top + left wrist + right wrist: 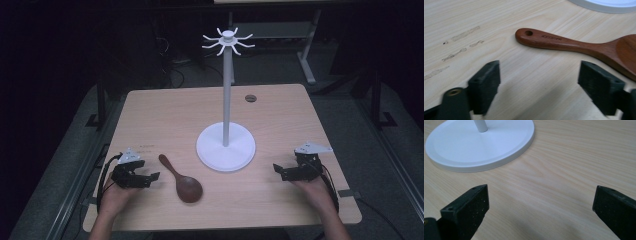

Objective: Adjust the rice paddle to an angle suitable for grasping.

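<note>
While both grippers rest low in the frame with jaws wide apart and empty, the wooden spoon lies just right of the left gripper, at lower centre. I judge the left one should close across the thin handle near its hole. The right gripper waits beside the white stand.

A stand is set upright near the middle of the bench. A spoon is laid flat to its left, nearer the front edge, just beside its base. The left tongs are placed left of the spoon, the right tongs right of the stand.
</note>
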`<action>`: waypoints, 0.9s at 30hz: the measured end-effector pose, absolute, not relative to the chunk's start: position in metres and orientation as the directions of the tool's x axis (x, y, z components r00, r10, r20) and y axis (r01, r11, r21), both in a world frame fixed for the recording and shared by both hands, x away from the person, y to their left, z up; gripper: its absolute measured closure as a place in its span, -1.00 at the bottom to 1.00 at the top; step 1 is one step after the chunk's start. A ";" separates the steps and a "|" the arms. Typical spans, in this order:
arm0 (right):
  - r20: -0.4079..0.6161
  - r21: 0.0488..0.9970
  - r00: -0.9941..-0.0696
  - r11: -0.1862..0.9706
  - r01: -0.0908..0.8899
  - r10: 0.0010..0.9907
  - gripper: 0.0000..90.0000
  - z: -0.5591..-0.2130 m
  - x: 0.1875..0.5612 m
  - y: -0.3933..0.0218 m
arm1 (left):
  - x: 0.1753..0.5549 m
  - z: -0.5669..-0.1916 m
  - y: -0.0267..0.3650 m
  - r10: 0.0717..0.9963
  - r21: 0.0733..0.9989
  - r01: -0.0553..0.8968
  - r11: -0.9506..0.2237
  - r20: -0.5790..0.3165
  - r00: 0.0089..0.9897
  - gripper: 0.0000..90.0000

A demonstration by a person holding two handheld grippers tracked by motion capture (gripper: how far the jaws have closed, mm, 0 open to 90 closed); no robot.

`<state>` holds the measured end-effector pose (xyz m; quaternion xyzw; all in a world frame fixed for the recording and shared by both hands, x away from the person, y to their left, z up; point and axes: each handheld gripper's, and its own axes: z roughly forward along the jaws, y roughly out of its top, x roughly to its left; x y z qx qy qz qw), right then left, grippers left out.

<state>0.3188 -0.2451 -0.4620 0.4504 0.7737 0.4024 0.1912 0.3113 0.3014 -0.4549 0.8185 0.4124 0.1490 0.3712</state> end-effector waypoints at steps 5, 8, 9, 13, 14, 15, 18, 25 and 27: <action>0.074 0.794 -0.519 0.264 0.548 0.852 -0.99 -0.464 0.320 -0.247 | 0.309 -0.444 0.300 0.767 0.735 0.562 -0.379 -0.090 0.635 -0.08; 0.082 0.793 -0.520 0.261 0.551 0.850 -1.00 -0.464 0.320 -0.247 | 0.307 -0.436 0.295 0.756 0.740 0.570 -0.358 -0.129 0.642 0.36; 0.082 0.793 -0.520 0.260 0.550 0.850 -1.00 -0.464 0.320 -0.248 | 0.307 -0.434 0.292 0.751 0.739 0.568 -0.362 -0.129 0.647 0.50; 0.099 0.792 -0.515 0.246 0.559 0.852 -0.99 -0.466 0.321 -0.249 | 0.306 -0.429 0.283 0.724 0.728 0.567 -0.386 -0.142 0.675 0.82; 0.101 0.792 -0.515 0.244 0.559 0.851 -0.99 -0.466 0.321 -0.249 | 0.306 -0.428 0.279 0.712 0.729 0.559 -0.395 -0.142 0.688 0.88; 0.102 0.793 -0.516 0.243 0.558 0.851 -0.99 -0.466 0.321 -0.249 | 0.306 -0.427 0.276 0.708 0.728 0.562 -0.393 -0.150 0.690 0.95; 0.087 0.796 -0.521 0.255 0.549 0.849 -0.97 -0.466 0.321 -0.249 | 0.306 -0.423 0.273 0.697 0.723 0.556 -0.410 -0.145 0.702 0.99; 0.087 0.792 -0.512 0.252 0.556 0.854 -0.96 -0.466 0.320 -0.250 | 0.309 -0.412 0.245 0.652 0.714 0.534 -0.452 -0.144 0.745 0.99; 0.088 0.792 -0.514 0.253 0.555 0.853 -0.96 -0.466 0.320 -0.250 | 0.311 -0.411 0.237 0.642 0.713 0.534 -0.454 -0.154 0.751 0.99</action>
